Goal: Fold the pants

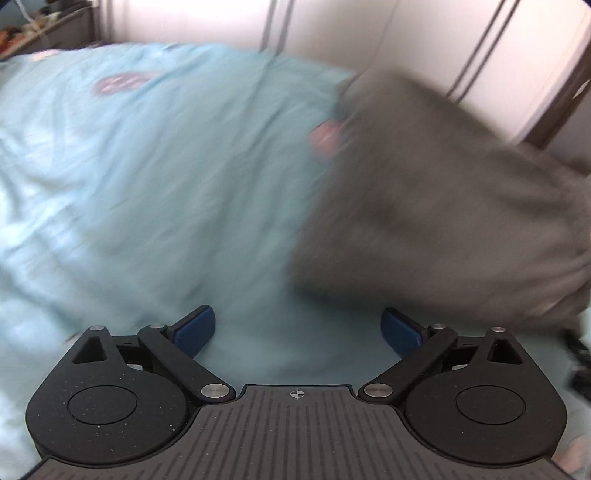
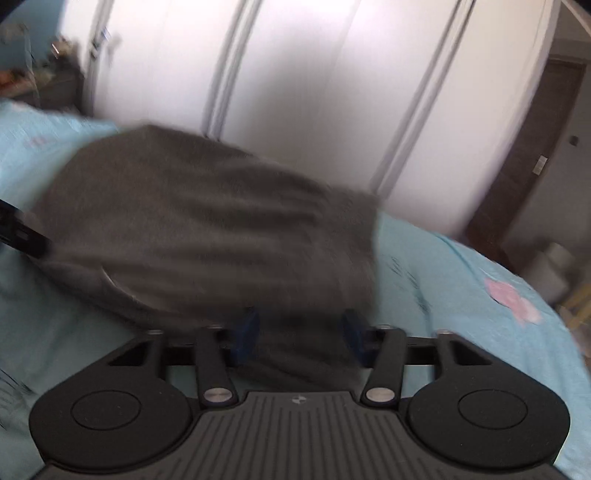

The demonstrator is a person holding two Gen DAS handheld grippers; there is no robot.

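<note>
The dark grey pants [image 1: 443, 206] lie in a folded heap on the light blue bedsheet [image 1: 155, 192], right of centre in the blurred left wrist view. My left gripper [image 1: 299, 326] is open above bare sheet just left of the heap's near corner, with nothing between its blue pads [image 1: 195, 330]. In the right wrist view the pants [image 2: 207, 221] fill the middle. My right gripper [image 2: 301, 336] stands at their near edge with its jaws apart. Grey cloth lies between the blue pads [image 2: 247, 334], which do not visibly press on it.
White wardrobe doors [image 2: 295, 92] stand behind the bed. A brown door [image 2: 535, 155] is at the far right, cluttered furniture [image 1: 48, 29] at the far left. The sheet [image 2: 480, 302] with pink prints falls away at the right bed edge. A dark object [image 2: 18, 232] shows at the left edge.
</note>
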